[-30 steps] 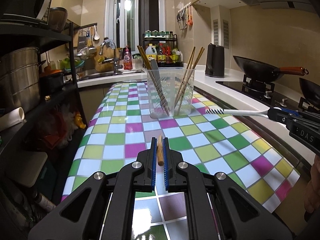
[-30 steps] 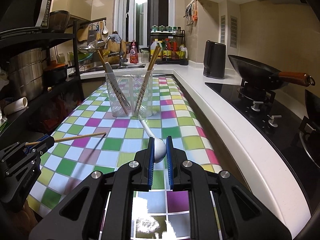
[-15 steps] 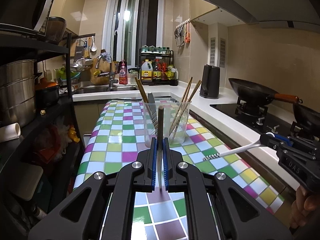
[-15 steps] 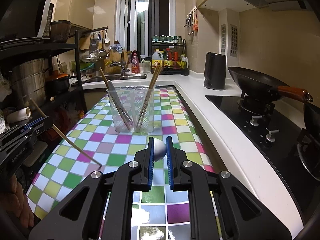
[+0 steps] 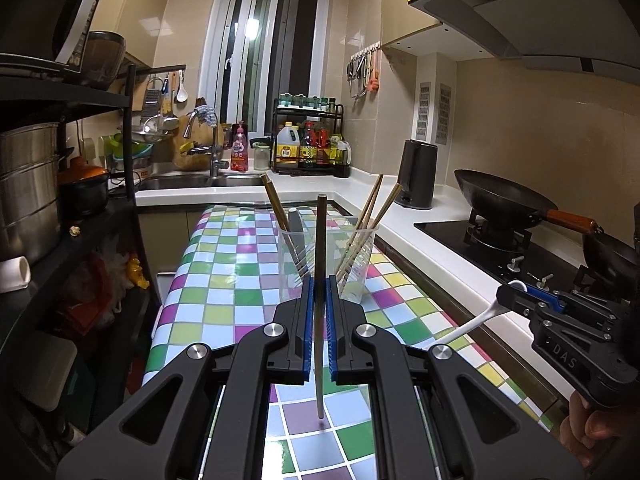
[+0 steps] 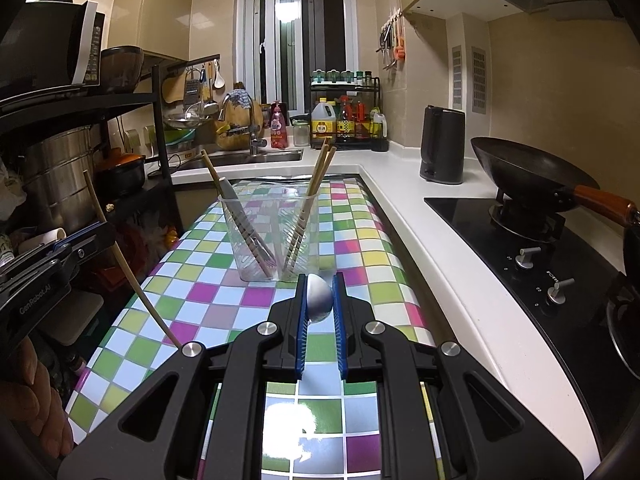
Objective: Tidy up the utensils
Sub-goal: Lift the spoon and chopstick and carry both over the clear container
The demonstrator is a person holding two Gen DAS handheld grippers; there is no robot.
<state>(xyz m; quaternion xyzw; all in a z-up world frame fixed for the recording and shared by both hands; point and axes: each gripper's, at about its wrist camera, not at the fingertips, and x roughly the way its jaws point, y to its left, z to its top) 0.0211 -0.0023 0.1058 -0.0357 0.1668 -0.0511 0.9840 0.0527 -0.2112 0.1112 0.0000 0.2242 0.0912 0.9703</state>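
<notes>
Table (image 5: 224,304): a long top under a glossy checked cloth of green, pink, white and yellow squares, with glare on the near end.
Cup (image 6: 270,236): clear plastic, upright mid-table, several chopsticks and a grey-handled utensil leaning inside.
Left gripper (image 5: 319,300): jaws closed on a chopstick (image 5: 320,264), which stands nearly upright, its tip above the cloth, lined up in front of the cup.
Right gripper (image 6: 320,300): jaws clamped on a white spoon (image 6: 319,298) by its bowl; in the left view the handle slants down toward the table edge.
Hands: a hand (image 5: 592,436) shows under the right gripper, another at the lower left of the right view.
Right side: white counter, then a black hob (image 6: 532,248) with a dark wok (image 6: 528,172), and a dark kettle (image 6: 442,144) farther back.
Far end: sink (image 5: 192,182) with a tap, a rack of bottles (image 5: 308,140), a tall window behind.
Left side: black shelf (image 5: 48,92) with steel pots and a microwave on top.
Overhead: range hood (image 5: 540,12); tools hang on wall hooks.
</notes>
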